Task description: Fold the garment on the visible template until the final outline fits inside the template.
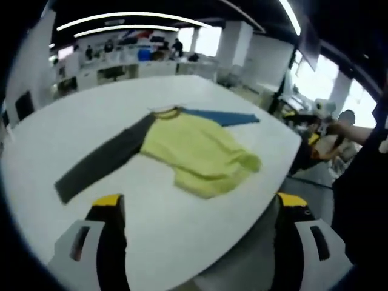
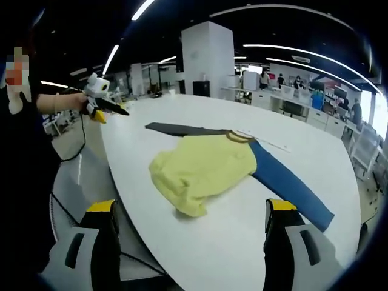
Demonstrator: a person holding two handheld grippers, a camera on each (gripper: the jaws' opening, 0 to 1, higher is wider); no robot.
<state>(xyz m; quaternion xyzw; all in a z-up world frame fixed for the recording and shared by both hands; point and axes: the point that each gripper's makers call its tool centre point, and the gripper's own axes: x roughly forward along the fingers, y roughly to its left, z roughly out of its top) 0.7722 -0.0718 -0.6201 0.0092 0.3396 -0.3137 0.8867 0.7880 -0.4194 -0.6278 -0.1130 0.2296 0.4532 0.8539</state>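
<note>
Left gripper (image 1: 200, 209) fingers spread and empty above the near edge of the white tabletop (image 1: 109, 109), right gripper (image 2: 191, 215) fingers likewise released, yellow shirt (image 1: 200, 148) with one grey sleeve (image 1: 103, 163) and one blue sleeve (image 1: 221, 116) lying rumpled mid-tabletop, well apart from both.

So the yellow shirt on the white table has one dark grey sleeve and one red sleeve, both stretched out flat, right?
Not quite. The shirt does lie on the white table with a dark grey sleeve stretched out, but the other sleeve is blue, not red. The right gripper view shows it most plainly.
</note>
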